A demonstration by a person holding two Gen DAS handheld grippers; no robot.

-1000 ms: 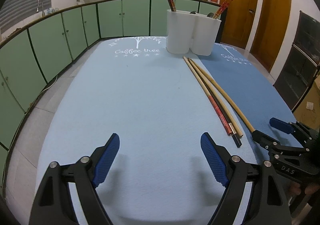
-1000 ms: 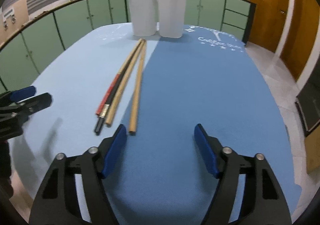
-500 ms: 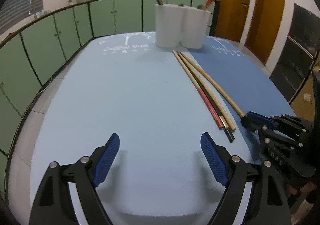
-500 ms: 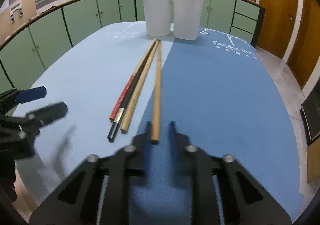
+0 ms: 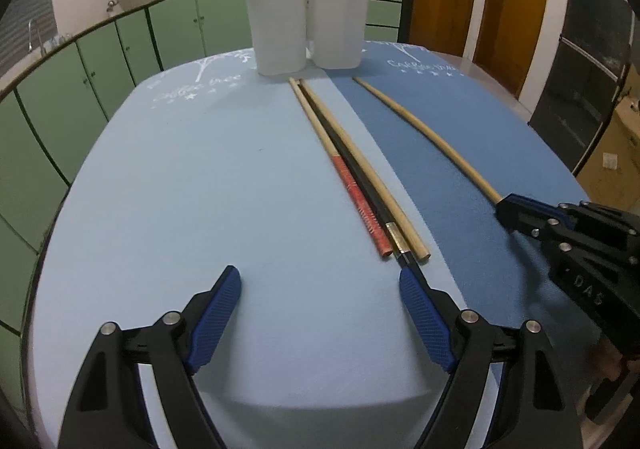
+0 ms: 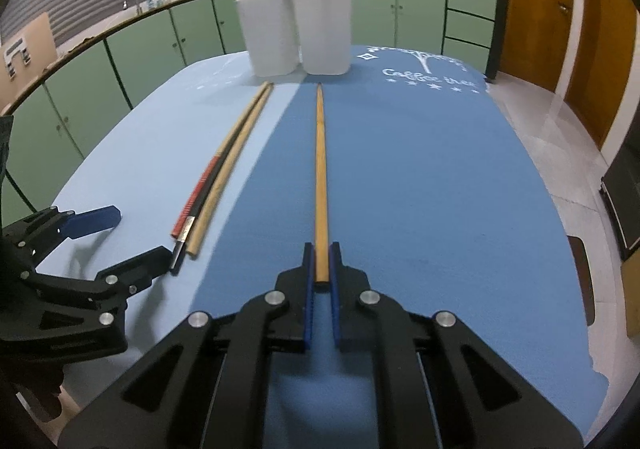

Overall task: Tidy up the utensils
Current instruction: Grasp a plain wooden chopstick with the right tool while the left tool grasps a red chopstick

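The right claw (image 6: 321,269) pinches the near end of one smooth wooden chopstick (image 6: 320,169), which runs up the frame's centre over the dark blue mat (image 6: 440,189). Left of it lie three more chopsticks (image 6: 212,185), bundled. The left claw (image 5: 320,313) gapes wide, empty, at lower left. Two white ribbed holders (image 6: 296,29) stand at top centre.

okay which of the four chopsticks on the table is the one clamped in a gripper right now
The plain tan chopstick lying alone on the dark blue cloth; the right gripper is shut on its near end. The other three, red-handled, black and pale wood, lie bunched together, ungripped.
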